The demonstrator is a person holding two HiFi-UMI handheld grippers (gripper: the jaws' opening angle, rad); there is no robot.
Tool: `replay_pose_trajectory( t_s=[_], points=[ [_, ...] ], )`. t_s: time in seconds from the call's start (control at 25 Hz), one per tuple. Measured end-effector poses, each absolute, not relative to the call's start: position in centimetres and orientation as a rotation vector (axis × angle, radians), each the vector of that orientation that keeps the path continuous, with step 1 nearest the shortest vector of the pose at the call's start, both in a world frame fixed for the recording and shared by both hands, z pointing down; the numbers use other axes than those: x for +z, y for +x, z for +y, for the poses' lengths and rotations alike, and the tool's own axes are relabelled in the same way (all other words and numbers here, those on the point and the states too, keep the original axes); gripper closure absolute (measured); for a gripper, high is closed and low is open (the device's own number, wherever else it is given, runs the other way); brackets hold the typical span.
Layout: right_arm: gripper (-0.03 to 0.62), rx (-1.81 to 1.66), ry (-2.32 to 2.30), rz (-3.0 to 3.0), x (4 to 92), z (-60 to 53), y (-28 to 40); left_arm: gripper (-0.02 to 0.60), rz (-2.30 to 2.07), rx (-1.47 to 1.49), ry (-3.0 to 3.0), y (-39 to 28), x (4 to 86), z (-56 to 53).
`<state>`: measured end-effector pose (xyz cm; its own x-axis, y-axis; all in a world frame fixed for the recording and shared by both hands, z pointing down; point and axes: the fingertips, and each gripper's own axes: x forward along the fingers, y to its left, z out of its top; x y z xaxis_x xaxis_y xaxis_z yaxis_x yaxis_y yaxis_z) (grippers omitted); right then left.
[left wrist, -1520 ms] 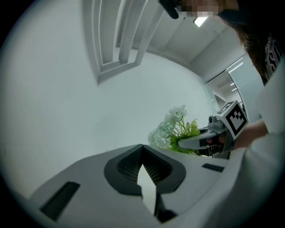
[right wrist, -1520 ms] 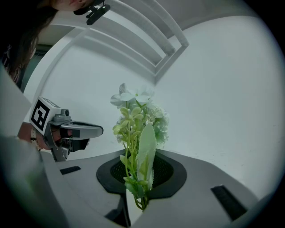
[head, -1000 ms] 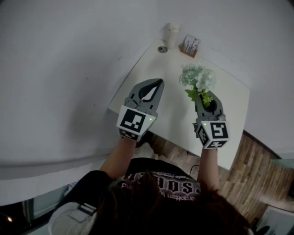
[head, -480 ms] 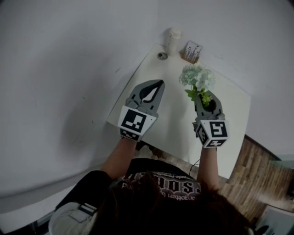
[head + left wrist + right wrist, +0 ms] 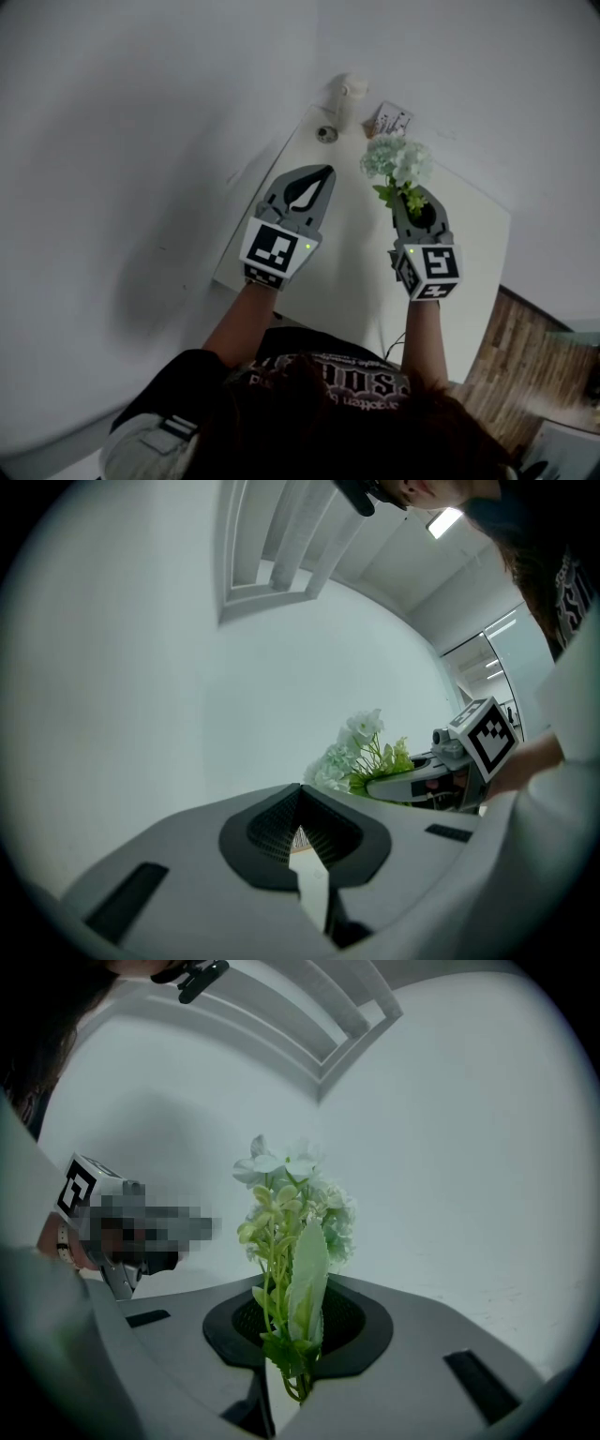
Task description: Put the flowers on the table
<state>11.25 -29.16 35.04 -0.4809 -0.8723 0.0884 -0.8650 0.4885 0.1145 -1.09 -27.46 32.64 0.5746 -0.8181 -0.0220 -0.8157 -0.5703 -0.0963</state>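
A small bunch of white and pale green flowers (image 5: 398, 161) stands upright from my right gripper (image 5: 411, 199), which is shut on its stems above the white table (image 5: 347, 272). In the right gripper view the flowers (image 5: 286, 1213) rise between the dark pads of the right gripper (image 5: 307, 1290), a long leaf in front. My left gripper (image 5: 322, 172) hangs over the table's left part, shut with nothing in it. From the left gripper view, whose left gripper (image 5: 300, 791) shows its tips meeting, the flowers (image 5: 356, 757) and the right gripper (image 5: 422, 785) are seen to the right.
At the table's far end stand a white cup (image 5: 349, 94), a small round grey object (image 5: 326, 134) and a small card holder (image 5: 392, 120). White walls lie to the left and beyond. Wooden floor (image 5: 506, 366) shows at the right. The left gripper's marker cube (image 5: 82, 1188) appears in the right gripper view.
Both grippers, the right one with the flowers, have come slightly nearer the things at the table's far end. Neither gripper's jaws have changed.
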Motion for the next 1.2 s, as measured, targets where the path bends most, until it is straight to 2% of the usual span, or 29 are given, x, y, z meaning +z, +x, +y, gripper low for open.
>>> replay_pose_trajectory(
  t_s=[0.68,1.2],
  points=[
    [0.523,-0.017,1.518,-2.543,38.9,-38.5,9.0,0.583,1.4,-0.091,-2.733,-3.3,34.4,-33.8],
    [0.523,0.144,1.517,-2.477,46.1,-43.9,8.8,0.583,1.419,-0.146,-2.778,-4.0,37.4,-36.5]
  ],
)
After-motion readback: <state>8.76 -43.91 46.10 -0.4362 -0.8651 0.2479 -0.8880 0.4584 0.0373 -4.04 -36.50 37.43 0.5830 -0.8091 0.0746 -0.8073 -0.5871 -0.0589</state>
